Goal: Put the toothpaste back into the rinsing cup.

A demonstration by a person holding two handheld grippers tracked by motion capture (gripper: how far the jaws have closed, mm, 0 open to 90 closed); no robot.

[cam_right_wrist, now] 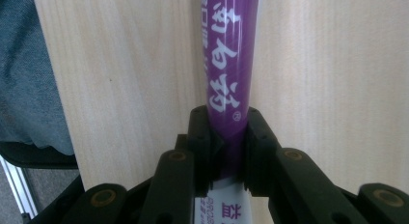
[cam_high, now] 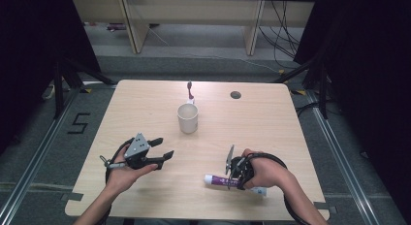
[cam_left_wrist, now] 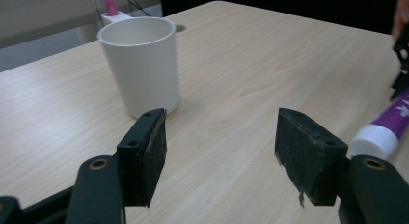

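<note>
The right tool [cam_high: 231,179] is clamping its black jaws onto a purple plastic toothpaste tube with a white cap [cam_right_wrist: 230,64], which is lying flat on the pale wooden worktop [cam_high: 145,113] near its front edge, cap pointing left in the high view. The left tool [cam_left_wrist: 219,147] is hovering with its jaws spread wide and nothing between them, pointing toward a white cylindrical cup [cam_left_wrist: 142,62] standing upright mid-worktop. A pink-handled toothbrush [cam_high: 190,91] is lying just behind the cup.
</note>
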